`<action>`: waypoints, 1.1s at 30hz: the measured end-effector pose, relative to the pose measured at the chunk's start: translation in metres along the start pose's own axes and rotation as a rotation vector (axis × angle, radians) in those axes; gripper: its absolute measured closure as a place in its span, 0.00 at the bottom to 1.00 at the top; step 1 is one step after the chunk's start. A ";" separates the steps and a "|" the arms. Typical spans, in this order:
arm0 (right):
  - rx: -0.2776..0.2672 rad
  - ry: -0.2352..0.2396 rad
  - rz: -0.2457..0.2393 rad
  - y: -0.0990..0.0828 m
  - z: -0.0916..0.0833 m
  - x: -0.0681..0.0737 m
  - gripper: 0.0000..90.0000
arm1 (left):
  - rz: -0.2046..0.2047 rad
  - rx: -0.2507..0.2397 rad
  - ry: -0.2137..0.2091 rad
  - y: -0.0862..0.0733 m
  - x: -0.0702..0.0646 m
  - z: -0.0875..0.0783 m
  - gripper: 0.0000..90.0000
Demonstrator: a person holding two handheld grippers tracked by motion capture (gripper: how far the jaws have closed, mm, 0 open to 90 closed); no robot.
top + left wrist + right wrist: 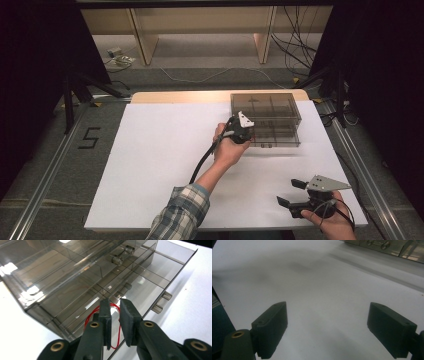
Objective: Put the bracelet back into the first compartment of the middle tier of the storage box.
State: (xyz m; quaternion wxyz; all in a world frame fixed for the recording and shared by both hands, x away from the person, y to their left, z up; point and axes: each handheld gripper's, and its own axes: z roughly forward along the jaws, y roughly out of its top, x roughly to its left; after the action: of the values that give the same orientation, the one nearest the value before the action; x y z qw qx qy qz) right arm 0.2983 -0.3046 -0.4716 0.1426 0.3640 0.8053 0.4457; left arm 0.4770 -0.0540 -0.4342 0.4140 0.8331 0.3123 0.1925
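Right tool (293, 192): nearest the camera, by the surface's near right corner, held just above the white sheet; jaws spread wide, nothing between them.
Left tool (115, 312): at the left end of the smoky clear drawer box (267, 112), over its pulled-out lower drawer (147, 290); jaws a narrow gap apart, gripping nothing.
Red loop (113, 315): a thin red thread or band, hard to tell which, lying in the drawer's near compartment, right under the left tool's tips.
Drawer box: toward the far right corner of the surface (160, 150), well apart from the right tool.
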 end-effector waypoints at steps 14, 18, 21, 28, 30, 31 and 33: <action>-0.002 -0.004 -0.002 0.000 0.001 0.000 0.19 | -0.023 -0.030 0.009 -0.001 0.008 -0.026 0.70; -0.003 -0.004 -0.002 0.000 0.001 0.000 0.19 | -0.034 -0.035 0.003 0.000 0.009 -0.032 0.64; -0.005 -0.004 -0.002 0.000 0.000 0.000 0.19 | -0.043 -0.033 0.006 -0.001 0.011 -0.038 0.56; -0.005 -0.005 0.004 0.000 0.001 0.000 0.19 | -0.056 -0.038 0.027 -0.008 0.016 -0.056 0.38; -0.005 -0.006 0.002 0.000 0.001 0.000 0.19 | -0.053 -0.038 0.031 -0.011 0.018 -0.063 0.35; -0.006 -0.006 0.004 0.000 0.001 0.000 0.19 | -0.058 -0.040 0.035 -0.013 0.018 -0.066 0.34; -0.002 -0.006 0.003 0.000 0.000 0.000 0.19 | -0.063 -0.043 0.055 -0.017 0.020 -0.073 0.29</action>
State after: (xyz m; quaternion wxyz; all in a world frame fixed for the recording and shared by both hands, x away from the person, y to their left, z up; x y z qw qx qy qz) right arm 0.2988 -0.3044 -0.4717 0.1446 0.3665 0.8038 0.4457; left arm 0.4433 0.0089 -0.4046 0.4289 0.8082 0.3454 0.2088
